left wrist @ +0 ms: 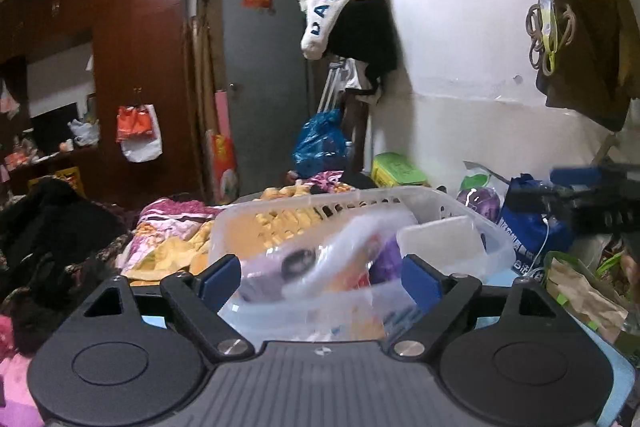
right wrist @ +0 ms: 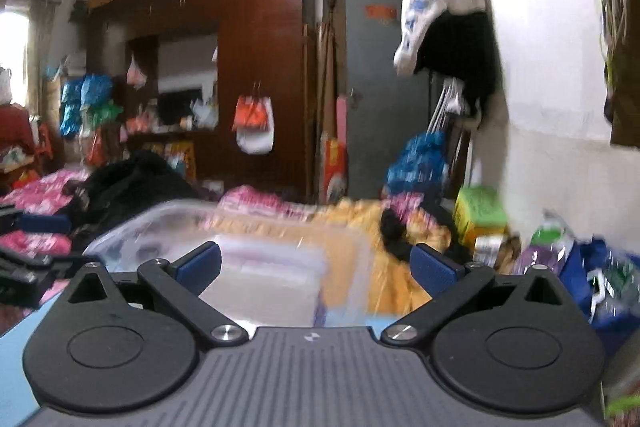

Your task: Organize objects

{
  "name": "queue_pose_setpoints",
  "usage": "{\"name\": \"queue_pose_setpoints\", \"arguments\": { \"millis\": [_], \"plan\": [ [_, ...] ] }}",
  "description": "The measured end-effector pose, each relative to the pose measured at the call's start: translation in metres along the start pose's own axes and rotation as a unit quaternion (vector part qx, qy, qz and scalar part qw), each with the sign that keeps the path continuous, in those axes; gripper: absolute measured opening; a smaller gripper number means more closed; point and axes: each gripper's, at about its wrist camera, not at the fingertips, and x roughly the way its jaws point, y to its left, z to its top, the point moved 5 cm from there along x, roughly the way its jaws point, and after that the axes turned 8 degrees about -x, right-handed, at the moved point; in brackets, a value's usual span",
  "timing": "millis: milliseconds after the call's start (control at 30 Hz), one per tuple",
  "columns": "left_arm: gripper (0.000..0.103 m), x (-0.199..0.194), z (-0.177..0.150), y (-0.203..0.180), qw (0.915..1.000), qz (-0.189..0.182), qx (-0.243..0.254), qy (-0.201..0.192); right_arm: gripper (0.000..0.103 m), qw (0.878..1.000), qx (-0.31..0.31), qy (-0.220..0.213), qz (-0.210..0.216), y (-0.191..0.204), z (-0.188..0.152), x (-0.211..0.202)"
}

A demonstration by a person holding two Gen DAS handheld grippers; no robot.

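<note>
Translucent slotted plastic basket point(left wrist: 460, 205) (crinkly packets inside) ahead of left tongs point(left wrist: 320, 277) and right tongs point(right wrist: 316, 265), both spread apart, empty.

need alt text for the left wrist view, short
The left gripper is open, its blue-padded fingers either side of a clear plastic basket of packets and a white lidded box. Behind lie a rumpled floral quilt, a brown wardrobe and a grey door.
</note>
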Motion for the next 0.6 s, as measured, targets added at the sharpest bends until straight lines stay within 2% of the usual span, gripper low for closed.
{"name": "queue_pose_setpoints", "arguments": {
  "millis": [100, 200, 400, 600],
  "plan": [
    [0.090, -0.016, -0.011, -0.007, 0.9999, -0.007, 0.008, -0.003, 0.103, 1.000, -0.013, 0.017, 0.015, 0.011, -0.006, -0.011],
    [0.090, -0.029, -0.018, -0.010, 0.9999, -0.010, 0.005, -0.007, 0.103, 1.000, -0.015, 0.009, 0.015, 0.015, -0.009, -0.017],
    [0.090, -0.044, -0.023, -0.007, 0.9996, -0.013, -0.024, -0.008, 0.103, 0.999, 0.012, 0.024, 0.042, 0.014, -0.018, -0.025],
    [0.090, -0.075, -0.061, -0.007, 0.9984, -0.019, -0.050, -0.018, 0.103, 0.999, 0.031, 0.019, 0.021, 0.021, -0.051, -0.056]
  ]
}}
